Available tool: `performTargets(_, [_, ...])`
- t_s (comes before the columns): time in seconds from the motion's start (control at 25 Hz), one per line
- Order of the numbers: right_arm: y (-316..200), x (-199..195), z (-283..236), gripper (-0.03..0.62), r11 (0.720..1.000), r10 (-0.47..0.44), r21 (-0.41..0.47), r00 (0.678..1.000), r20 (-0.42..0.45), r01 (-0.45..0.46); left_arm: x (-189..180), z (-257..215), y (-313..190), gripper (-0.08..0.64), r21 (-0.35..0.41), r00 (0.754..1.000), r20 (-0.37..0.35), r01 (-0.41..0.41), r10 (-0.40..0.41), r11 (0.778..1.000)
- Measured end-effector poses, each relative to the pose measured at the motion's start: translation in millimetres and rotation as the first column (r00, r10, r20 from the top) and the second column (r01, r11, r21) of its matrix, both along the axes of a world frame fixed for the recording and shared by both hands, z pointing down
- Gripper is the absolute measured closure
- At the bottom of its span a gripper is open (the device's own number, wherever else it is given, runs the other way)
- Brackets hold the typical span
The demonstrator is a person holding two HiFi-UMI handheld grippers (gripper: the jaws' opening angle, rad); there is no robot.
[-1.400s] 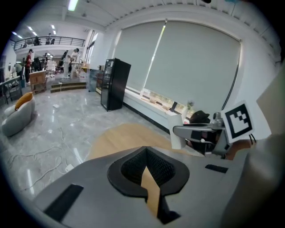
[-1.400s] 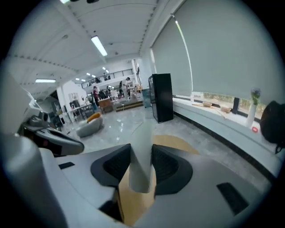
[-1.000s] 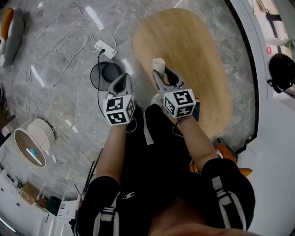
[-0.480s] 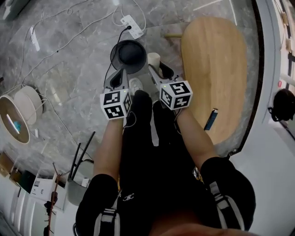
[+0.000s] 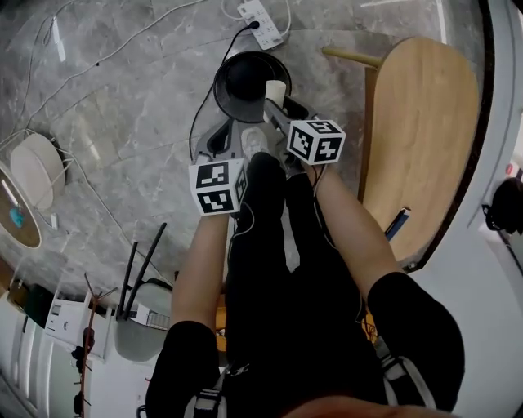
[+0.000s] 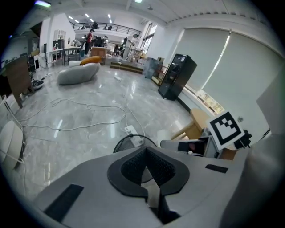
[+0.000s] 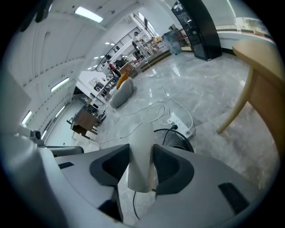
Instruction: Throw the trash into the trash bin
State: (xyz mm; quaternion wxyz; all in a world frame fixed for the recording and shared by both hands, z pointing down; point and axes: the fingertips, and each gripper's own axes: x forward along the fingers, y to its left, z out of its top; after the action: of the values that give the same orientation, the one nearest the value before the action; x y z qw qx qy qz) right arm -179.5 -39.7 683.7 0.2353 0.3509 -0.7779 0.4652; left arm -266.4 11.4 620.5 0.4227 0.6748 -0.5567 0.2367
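The right claw (image 5: 276, 104) is clamped on a pale cream paper cup (image 5: 275, 89) and holds it at the near rim of the round black trash bin (image 5: 242, 77), which stands on the grey marble floor (image 5: 122, 98) next to a white power strip (image 5: 263, 14). The left claw (image 5: 221, 140) hangs just beside the bin, jaws together with nothing between them. The carry looks nearly done: what remains is to bring the cup squarely over the bin's mouth and part the jaws so it drops in.
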Motion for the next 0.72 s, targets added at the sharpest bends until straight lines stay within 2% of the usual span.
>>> performTargets(0.28, [-2.2, -17.7, 88.1, 0.428, 0.995, -0.018, -0.103, 0.993, -0.119, 0.006, -16.4, 35.2, 24.3, 0.548, -0.07, 0.999, -0.023, 0.038, -0.04, 0.997])
performTargets(0.4, [-2.4, -27.1, 115.0, 0.397, 0.994, -0.071, -0.095, 0.983, -0.167, 0.056, -21.0, 40.0, 23.7, 0.548, -0.08, 0.997, -0.036, 0.058, -0.061, 0.995])
performTargets(0.48, [-4.7, -29.6, 122.3, 0.373, 0.994, -0.076, -0.092, 0.98, -0.186, 0.06, -21.0, 41.0, 20.2, 0.548, -0.077, 0.997, -0.041, 0.06, -0.063, 0.995])
performTargets(0.6, [-8.4, -29.3, 112.4, 0.373, 0.996, -0.067, -0.069, 0.981, -0.183, 0.055, -17.0, 40.4, 13.4, 0.548, -0.068, 0.997, -0.048, 0.05, -0.054, 0.996])
performTargets(0.64, [-8.1, -26.5, 105.4, 0.383, 0.997, -0.067, -0.057, 0.98, -0.188, 0.058, -14.5, 40.1, 11.2, 0.548, -0.065, 0.998, -0.05, 0.044, -0.048, 0.997])
performTargets(0.72, [-6.5, -16.4, 87.2, 0.514, 0.998, -0.059, -0.023, 0.975, -0.214, 0.055, -9.3, 38.5, 5.8, 0.548, -0.059, 0.998, -0.056, 0.033, -0.037, 0.998])
